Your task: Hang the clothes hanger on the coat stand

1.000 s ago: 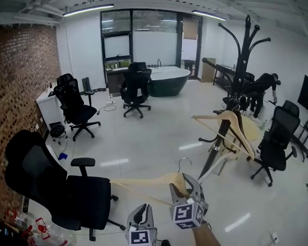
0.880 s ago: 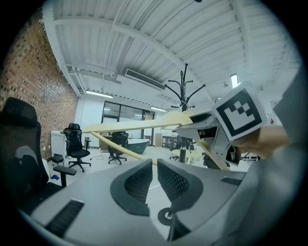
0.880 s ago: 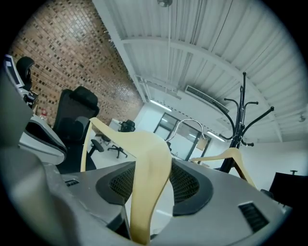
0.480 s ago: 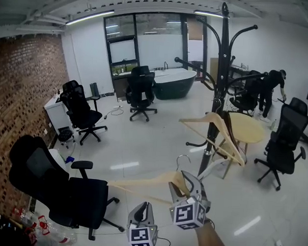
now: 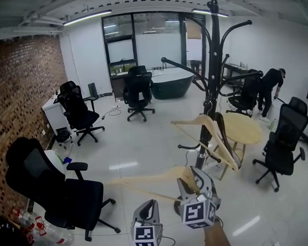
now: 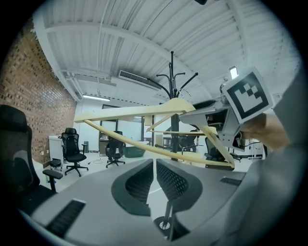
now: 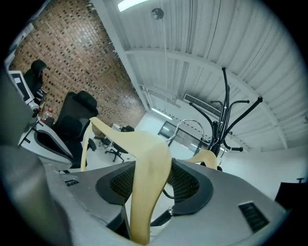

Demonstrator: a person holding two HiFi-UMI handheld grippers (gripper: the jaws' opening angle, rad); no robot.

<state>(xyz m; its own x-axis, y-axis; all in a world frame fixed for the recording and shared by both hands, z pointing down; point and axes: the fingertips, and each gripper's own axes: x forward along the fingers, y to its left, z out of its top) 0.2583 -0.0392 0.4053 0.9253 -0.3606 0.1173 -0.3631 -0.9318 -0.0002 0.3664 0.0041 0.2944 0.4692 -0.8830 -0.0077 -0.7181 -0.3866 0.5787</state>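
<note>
The coat stand [image 5: 211,92] rises just ahead and to the right, its curved black branches spreading at several heights. The biggest risk, as I judge it, is a sideways knock: a hard bump against the pole could rock the whole stand. The black office chair [image 5: 64,192] sits near on the left, where the far tip of a long load could catch its arm during a turn. A wooden hanger [image 5: 192,119] already hangs tilted on a lower branch, and a careless approach could nudge it off or tangle the two together. The clothes hanger [image 7: 149,163] to be hung is carried low and roughly level, well below the upper branches, with one arm reaching out to the left. The right gripper [image 5: 192,177] is clamped on the wood near its neck. With so much of the hanger out to one side of the grip, it may pivot or slip between the pads when raised. Its metal hook [image 7: 187,121] is thin and small, so if it is turned the wrong way it could miss a branch or perch on the tip and drop. The left gripper [image 6: 155,166] holds nothing, jaws drawn together, and lends no support.
</note>
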